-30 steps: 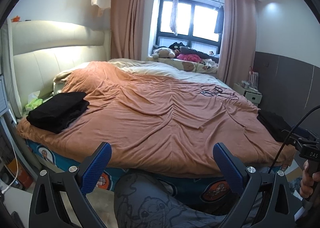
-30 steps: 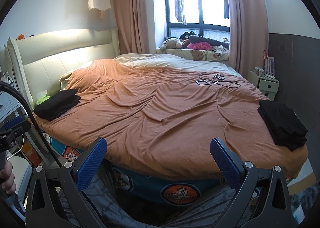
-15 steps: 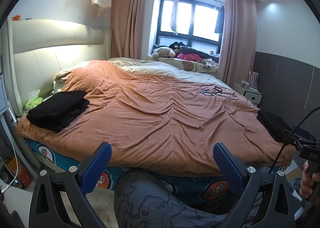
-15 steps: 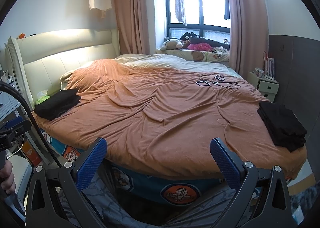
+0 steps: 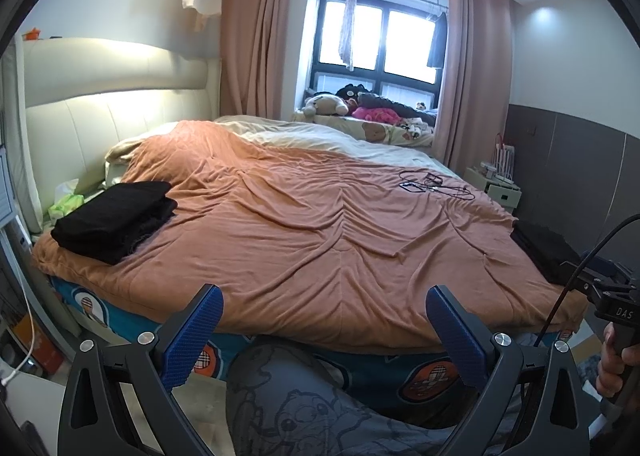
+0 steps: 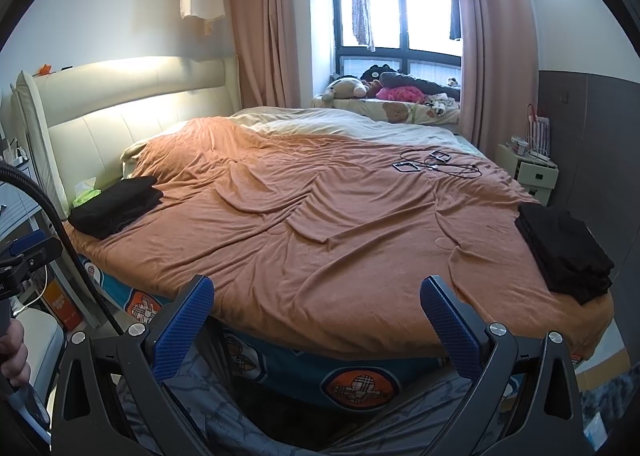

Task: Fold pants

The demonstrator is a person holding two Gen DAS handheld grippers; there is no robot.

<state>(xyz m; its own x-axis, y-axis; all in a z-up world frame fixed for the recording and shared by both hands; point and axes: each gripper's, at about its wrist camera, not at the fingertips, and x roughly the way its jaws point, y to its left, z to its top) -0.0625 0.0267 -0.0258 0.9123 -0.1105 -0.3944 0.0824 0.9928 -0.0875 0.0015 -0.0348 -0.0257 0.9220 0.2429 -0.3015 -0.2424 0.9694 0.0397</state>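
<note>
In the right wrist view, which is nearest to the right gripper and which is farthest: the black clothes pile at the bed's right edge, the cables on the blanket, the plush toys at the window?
From the right gripper:
1. Black clothes pile, right edge of the bed.
2. Cables, far right part of the blanket.
3. Plush toys, on the window ledge beyond the bed.

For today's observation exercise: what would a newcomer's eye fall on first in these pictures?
The rumpled orange blanket covering the bed dominates. Two black folded piles stand out on it: one near the headboard, one at the right edge. Below, each open claw, left and right, frames the scene.
</note>
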